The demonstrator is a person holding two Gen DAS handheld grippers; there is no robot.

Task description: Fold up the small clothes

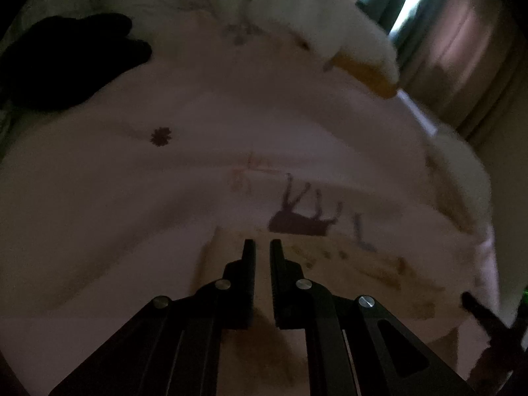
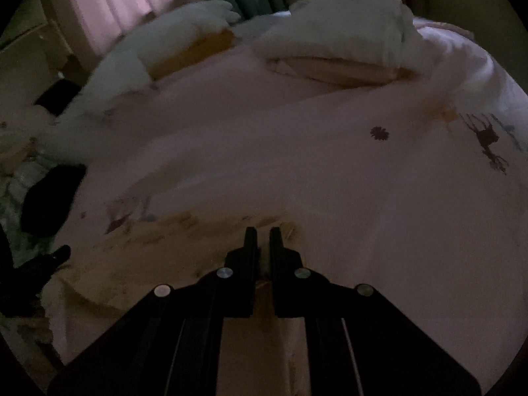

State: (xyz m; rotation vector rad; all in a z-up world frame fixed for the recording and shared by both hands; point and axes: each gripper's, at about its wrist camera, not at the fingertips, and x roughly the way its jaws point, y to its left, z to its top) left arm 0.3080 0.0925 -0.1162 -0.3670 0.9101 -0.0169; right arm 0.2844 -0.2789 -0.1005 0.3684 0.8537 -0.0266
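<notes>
Your left gripper [image 1: 262, 247] and right gripper [image 2: 262, 236] each pinch the edge of the tan printed garment [image 1: 356, 264], which stretches between them over the pink bedsheet [image 1: 132, 198]. Pillows [image 2: 346, 39] lie beyond.

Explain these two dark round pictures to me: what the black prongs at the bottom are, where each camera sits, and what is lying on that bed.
No robot here: a person holds a two-finger gripper in each hand, with a wide-angle camera on each looking along its fingers. One picture is from the left gripper, the other from the right gripper. Both are closed, seemingly pinching a small pale printed garment at its near edge, though the light is too dim to be sure. It lies on a pinkish bedcover with animal prints. Farther back are white pillows, and a dark piece of clothing lies to the left.
</notes>
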